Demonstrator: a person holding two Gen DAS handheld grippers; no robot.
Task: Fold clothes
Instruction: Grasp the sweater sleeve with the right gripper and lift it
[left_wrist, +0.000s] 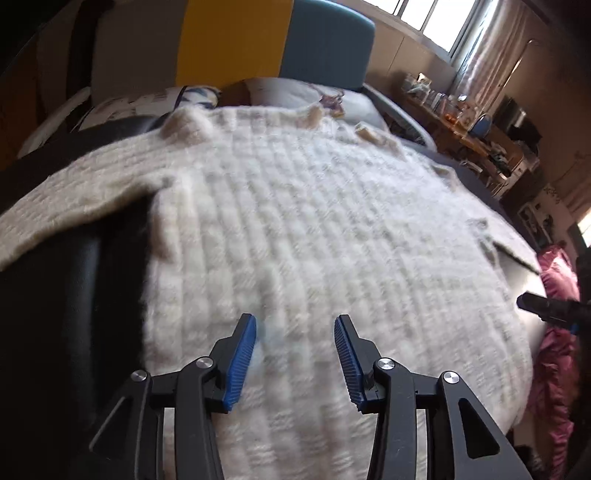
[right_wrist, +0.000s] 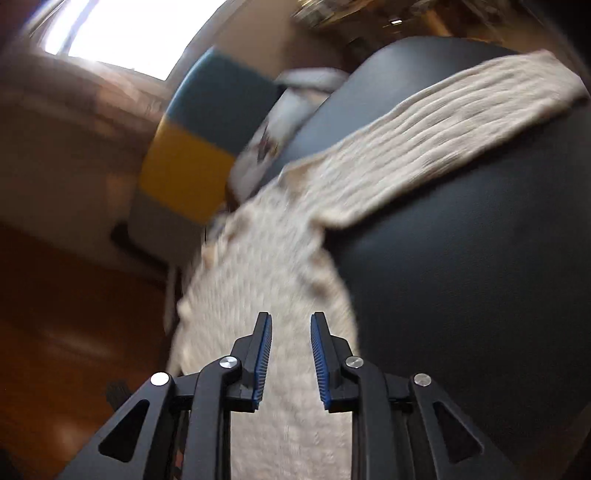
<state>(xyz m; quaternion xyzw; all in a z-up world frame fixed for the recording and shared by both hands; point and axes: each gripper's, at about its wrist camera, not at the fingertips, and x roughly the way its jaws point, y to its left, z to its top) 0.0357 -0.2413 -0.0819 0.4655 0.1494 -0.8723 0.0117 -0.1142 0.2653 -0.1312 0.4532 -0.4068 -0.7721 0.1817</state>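
A cream ribbed knit sweater (left_wrist: 295, 229) lies spread flat on a dark bed cover (left_wrist: 66, 295). One sleeve (left_wrist: 74, 199) stretches out to the left. My left gripper (left_wrist: 295, 325) hovers over the lower body of the sweater, open, with nothing between its blue pads. The right gripper's tip (left_wrist: 532, 302) shows at the sweater's right edge. In the blurred right wrist view the sweater (right_wrist: 266, 295) runs away from my right gripper (right_wrist: 291, 321), whose jaws stand a little apart above the knit with nothing pinched. A sleeve (right_wrist: 436, 147) lies across the dark cover (right_wrist: 461, 277).
A yellow and blue headboard (left_wrist: 273, 37) and pillows (left_wrist: 295, 92) stand at the far end of the bed. A cluttered desk (left_wrist: 472, 122) and a window (left_wrist: 436, 18) are at the right. Pink fabric (left_wrist: 554, 350) hangs beside the bed's right edge. Wooden floor (right_wrist: 74, 314) is visible.
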